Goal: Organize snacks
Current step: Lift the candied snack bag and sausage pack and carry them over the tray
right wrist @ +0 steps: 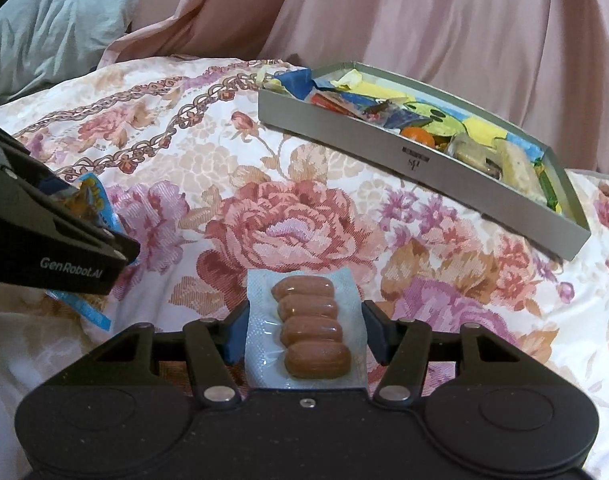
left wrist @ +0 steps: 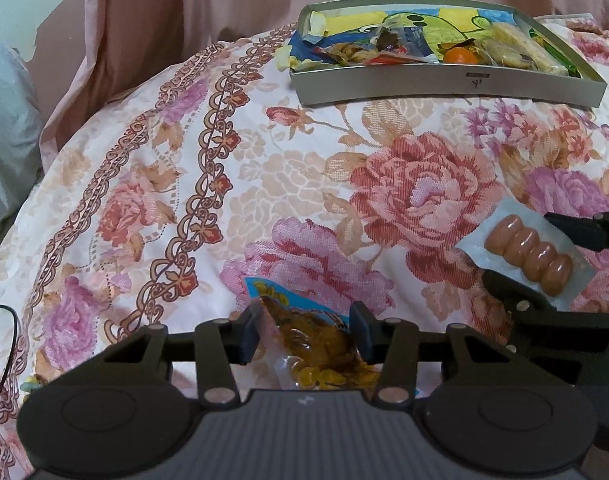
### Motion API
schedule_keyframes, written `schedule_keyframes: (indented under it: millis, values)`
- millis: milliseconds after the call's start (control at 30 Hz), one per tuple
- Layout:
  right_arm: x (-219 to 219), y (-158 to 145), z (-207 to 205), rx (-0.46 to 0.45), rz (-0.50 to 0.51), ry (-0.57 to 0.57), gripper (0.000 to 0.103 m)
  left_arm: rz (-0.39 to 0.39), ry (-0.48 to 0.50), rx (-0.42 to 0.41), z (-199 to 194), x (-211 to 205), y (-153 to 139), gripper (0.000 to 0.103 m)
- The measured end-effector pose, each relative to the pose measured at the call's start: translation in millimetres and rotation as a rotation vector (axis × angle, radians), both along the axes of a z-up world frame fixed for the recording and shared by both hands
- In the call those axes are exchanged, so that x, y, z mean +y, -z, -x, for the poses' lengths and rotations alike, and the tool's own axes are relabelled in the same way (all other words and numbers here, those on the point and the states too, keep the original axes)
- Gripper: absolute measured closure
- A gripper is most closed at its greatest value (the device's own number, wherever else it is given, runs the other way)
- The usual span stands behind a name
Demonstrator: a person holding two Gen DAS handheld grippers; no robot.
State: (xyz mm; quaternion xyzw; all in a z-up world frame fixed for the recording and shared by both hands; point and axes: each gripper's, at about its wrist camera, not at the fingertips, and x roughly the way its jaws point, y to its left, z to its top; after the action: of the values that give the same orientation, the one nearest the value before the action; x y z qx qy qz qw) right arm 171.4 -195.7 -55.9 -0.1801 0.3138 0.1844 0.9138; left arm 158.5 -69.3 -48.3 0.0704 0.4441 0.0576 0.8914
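Floral bedspread (left wrist: 264, 168) carries a grey snack box (left wrist: 444, 88) at the far right. Left gripper (left wrist: 308, 332) clasps a blue-edged snack packet (left wrist: 312, 332), its lower part hidden by the tool. Right gripper (right wrist: 304, 332) clasps a sealed pack of four sausages (right wrist: 310, 332).

Each camera rides on its own gripper, low over the floral bedcover (left wrist: 384, 184) and tilted down along the fingers. The left one looks across at the grey snack box (left wrist: 444, 84), far off; the right sees that box (right wrist: 404, 152) from the other side, perhaps nearer. Both share the sausage pack (right wrist: 310, 332), and each catches the other gripper at its edge.
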Motion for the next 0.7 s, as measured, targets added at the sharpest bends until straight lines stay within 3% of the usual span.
schedule_keyframes:
  millis: [267,533,700]
  values:
    - [0.1,-5.4,6.3,-0.035,0.013,-0.017,0.044,0.097,0.001,-0.062,14.9,15.0,-3.9,0.056]
    - [2.2,-9.9,8.8,-0.056,0.009,-0.03,0.044,0.088,0.016,-0.084,18.1,10.1,-10.6,0.064]
    - [2.3,-11.5,10.9,-0.067,0.011,-0.034,0.044,0.134,0.022,-0.101,25.2,18.2,-12.2,0.067]
